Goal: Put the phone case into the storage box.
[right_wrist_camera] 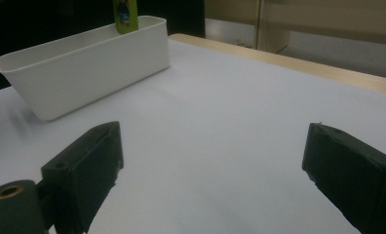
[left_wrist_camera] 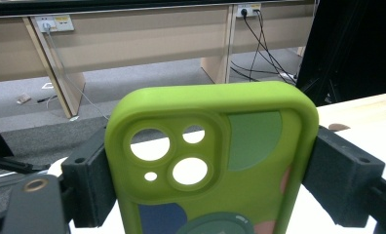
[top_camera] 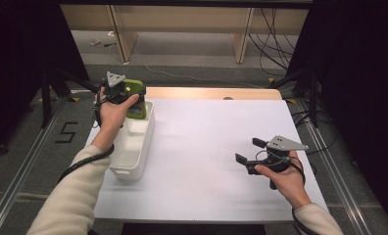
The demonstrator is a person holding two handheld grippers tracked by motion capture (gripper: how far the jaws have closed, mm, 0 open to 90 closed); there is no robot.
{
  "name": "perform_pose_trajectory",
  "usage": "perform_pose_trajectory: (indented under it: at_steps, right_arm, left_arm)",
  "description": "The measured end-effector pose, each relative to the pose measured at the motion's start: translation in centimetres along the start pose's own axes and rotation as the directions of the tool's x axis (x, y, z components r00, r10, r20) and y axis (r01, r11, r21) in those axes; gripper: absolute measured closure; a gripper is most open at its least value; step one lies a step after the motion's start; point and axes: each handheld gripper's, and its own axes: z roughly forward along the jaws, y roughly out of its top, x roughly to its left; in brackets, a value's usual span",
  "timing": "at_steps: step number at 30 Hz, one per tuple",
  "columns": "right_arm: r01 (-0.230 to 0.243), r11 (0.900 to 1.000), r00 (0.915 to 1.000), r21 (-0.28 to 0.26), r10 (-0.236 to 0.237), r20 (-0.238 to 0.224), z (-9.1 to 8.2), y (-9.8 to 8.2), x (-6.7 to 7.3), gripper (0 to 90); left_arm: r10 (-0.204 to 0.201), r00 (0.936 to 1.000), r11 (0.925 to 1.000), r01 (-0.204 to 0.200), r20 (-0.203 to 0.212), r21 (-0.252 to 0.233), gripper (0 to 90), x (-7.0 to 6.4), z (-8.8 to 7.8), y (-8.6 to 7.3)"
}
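The left gripper (left_wrist_camera: 211, 180) has its two black jaws pressed against the side edges of a green phone case (left_wrist_camera: 213, 161), clamping it upright, camera cut-outs toward the lens. In the high view, upper left of frame, the case (top_camera: 136, 100) sits over the far end of a white bin (top_camera: 133, 147); whether its lower edge touches the bin floor is unclear. The right gripper (right_wrist_camera: 215, 175) has its jaws spread wide with nothing between them, just above the white table (top_camera: 206, 147), at lower right in the high view.
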Motion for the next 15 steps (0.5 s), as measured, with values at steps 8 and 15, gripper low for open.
perform_pose_trajectory:
  at_steps: [8, 15]
  right_arm:
    - [0.0, 1.0, 1.0, -0.003, 0.0, -0.001, 0.0, 0.01, 0.0, 8.9]
    - [0.001, 1.0, 1.0, -0.001, -0.001, -0.002, 0.02, 0.02, 0.0, 8.9]
  left_arm:
    - [-0.003, 1.0, 1.0, 0.003, -0.002, 0.009, 16.1, 0.03, 0.38, -0.16]
    - [-0.003, 1.0, 0.9999, 0.003, -0.004, 0.012, 16.1, 0.1, 0.56, -0.07]
